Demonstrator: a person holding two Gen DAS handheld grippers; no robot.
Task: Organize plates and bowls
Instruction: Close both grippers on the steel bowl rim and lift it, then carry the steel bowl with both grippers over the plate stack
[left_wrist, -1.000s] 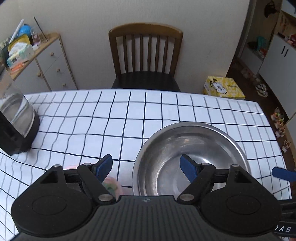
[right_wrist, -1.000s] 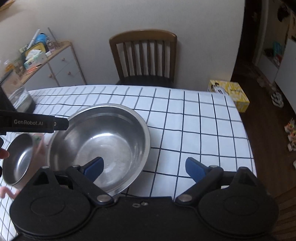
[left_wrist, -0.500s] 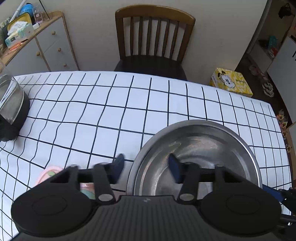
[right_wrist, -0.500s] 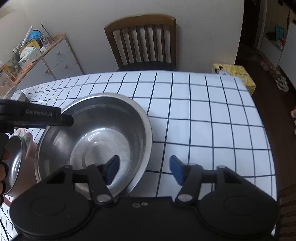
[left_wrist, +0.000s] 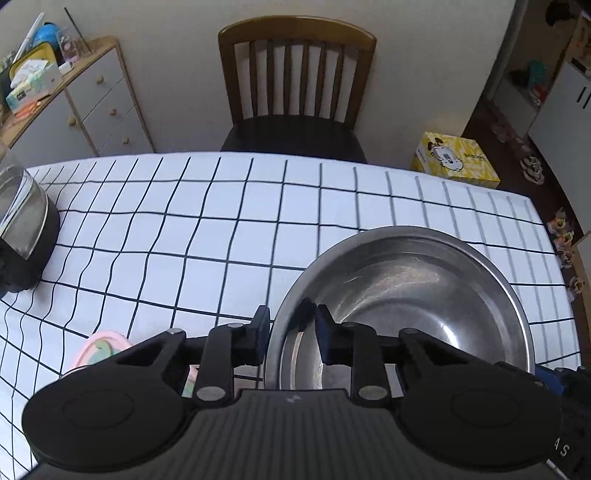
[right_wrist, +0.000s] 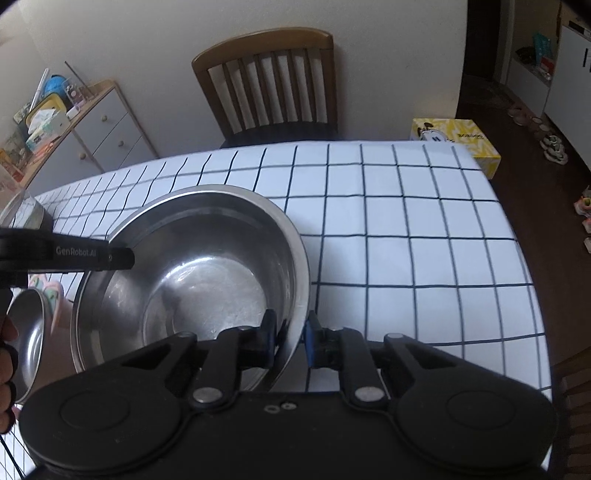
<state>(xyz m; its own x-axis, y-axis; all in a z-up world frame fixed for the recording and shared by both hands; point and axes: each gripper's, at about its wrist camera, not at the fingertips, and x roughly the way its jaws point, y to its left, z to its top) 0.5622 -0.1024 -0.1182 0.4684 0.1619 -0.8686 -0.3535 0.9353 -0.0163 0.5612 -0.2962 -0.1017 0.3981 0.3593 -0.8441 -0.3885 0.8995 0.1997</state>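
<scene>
Large steel bowl (left_wrist: 406, 295) on the checked table (left_wrist: 221, 221), near edge. Left claw (left_wrist: 290, 334) clamped on its left rim; right claw (right_wrist: 290, 338) clamped on its right rim. Small steel bowl (right_wrist: 27, 336) and pink plate (left_wrist: 101, 350) just left.

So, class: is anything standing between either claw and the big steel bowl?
Nothing visible. The left claw and the right claw each straddle the rim of the big steel bowl at opposite sides, one finger inside and one outside, nearly closed on it.
</scene>
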